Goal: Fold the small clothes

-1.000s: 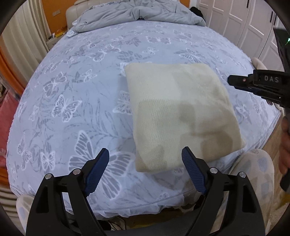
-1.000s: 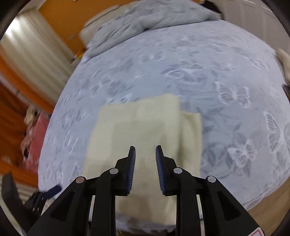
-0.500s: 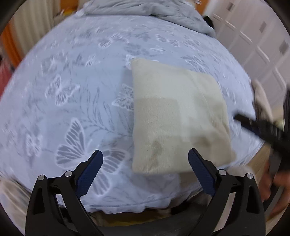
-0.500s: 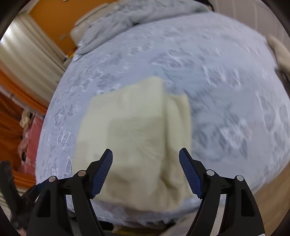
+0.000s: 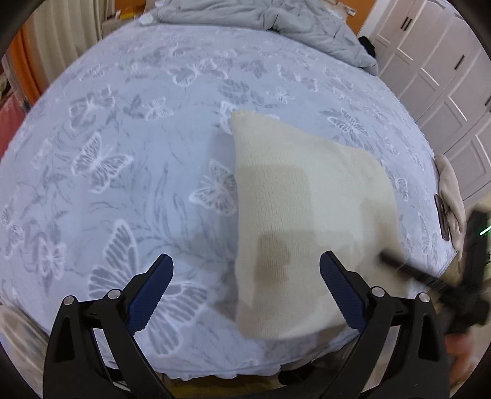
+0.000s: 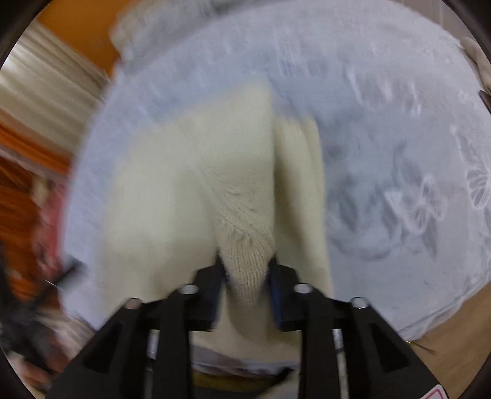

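Note:
A cream knitted garment [image 5: 307, 196], folded into a rough square, lies on the bed near its front right edge. My left gripper [image 5: 245, 285] is open and empty, hovering just above the garment's near left corner. My right gripper [image 6: 245, 276] is shut on a bunched near corner of the cream garment [image 6: 245, 242]. In the left wrist view the right gripper [image 5: 408, 273] shows blurred at the garment's right edge.
The bed has a lilac sheet with a butterfly print [image 5: 122, 153]. A grey duvet [image 5: 276, 24] is heaped at the far end. A beige cloth and a dark object [image 5: 448, 196] lie at the right edge. White wardrobe doors [image 5: 445, 61] stand at the right.
My right gripper opened wide, dropped to the garment's near corner and closed on it. My left gripper has stayed open and shifted left, so the garment sits more to the right.

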Tool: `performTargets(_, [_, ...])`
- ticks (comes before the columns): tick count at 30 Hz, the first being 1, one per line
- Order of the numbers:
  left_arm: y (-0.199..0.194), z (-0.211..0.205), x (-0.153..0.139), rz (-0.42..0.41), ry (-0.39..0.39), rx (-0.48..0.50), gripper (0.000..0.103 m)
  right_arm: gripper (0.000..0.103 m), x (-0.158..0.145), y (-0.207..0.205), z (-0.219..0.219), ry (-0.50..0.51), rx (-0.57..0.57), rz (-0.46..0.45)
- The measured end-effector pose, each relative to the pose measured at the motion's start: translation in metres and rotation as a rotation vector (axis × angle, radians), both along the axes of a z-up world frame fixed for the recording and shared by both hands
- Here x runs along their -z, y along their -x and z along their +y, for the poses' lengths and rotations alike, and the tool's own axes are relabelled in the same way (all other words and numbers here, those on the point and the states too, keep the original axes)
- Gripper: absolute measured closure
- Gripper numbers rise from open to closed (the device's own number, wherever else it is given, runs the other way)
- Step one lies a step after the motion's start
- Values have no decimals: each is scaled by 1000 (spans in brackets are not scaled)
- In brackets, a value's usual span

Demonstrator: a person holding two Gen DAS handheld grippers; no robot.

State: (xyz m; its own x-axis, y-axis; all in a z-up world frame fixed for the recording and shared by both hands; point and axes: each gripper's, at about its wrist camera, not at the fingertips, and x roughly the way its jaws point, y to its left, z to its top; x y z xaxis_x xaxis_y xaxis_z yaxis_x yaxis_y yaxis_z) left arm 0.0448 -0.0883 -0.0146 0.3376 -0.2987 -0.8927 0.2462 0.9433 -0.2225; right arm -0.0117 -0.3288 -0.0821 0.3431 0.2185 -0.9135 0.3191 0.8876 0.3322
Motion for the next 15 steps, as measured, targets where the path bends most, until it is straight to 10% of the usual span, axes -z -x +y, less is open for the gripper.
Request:
performTargets(3, [-9, -12, 21, 72, -11, 9, 9, 59, -17, -5, -1, 13, 7, -19])
performTargets(6, [-10, -20, 28, 77, 4, 26, 9, 11, -35, 6, -10, 65, 108, -104])
performTargets(10, [-19, -25, 50, 155, 72, 34, 5, 11, 17, -12, -17, -78, 147, 35])
performTargets(15, [-36, -10, 103, 412, 350, -78, 5, 5, 55, -25, -17, -336, 243, 45])
